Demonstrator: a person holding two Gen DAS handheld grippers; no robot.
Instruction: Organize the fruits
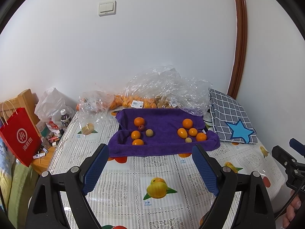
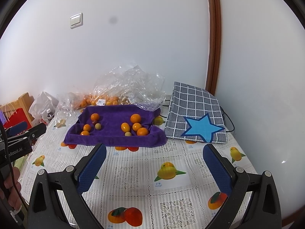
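Observation:
A tray lined with a purple towel (image 1: 164,148) (image 2: 114,139) sits on the table and holds two groups of fruit. The left group has three oranges (image 1: 139,121) (image 2: 95,117), a small red fruit (image 1: 141,127) and a tan round fruit (image 1: 149,132) (image 2: 98,126). The right group has several oranges (image 1: 187,123) (image 2: 135,118) and a small tan fruit (image 1: 188,140) (image 2: 127,134). My left gripper (image 1: 150,150) is open and empty in front of the tray. My right gripper (image 2: 154,150) is open and empty, short of the tray's front edge.
Clear plastic bags (image 1: 164,87) (image 2: 129,87) with more oranges lie behind the tray by the wall. A checked cloth with a blue star (image 1: 231,122) (image 2: 196,122) lies to the right. A red paper bag (image 1: 20,133) and bottles stand past the table's left edge.

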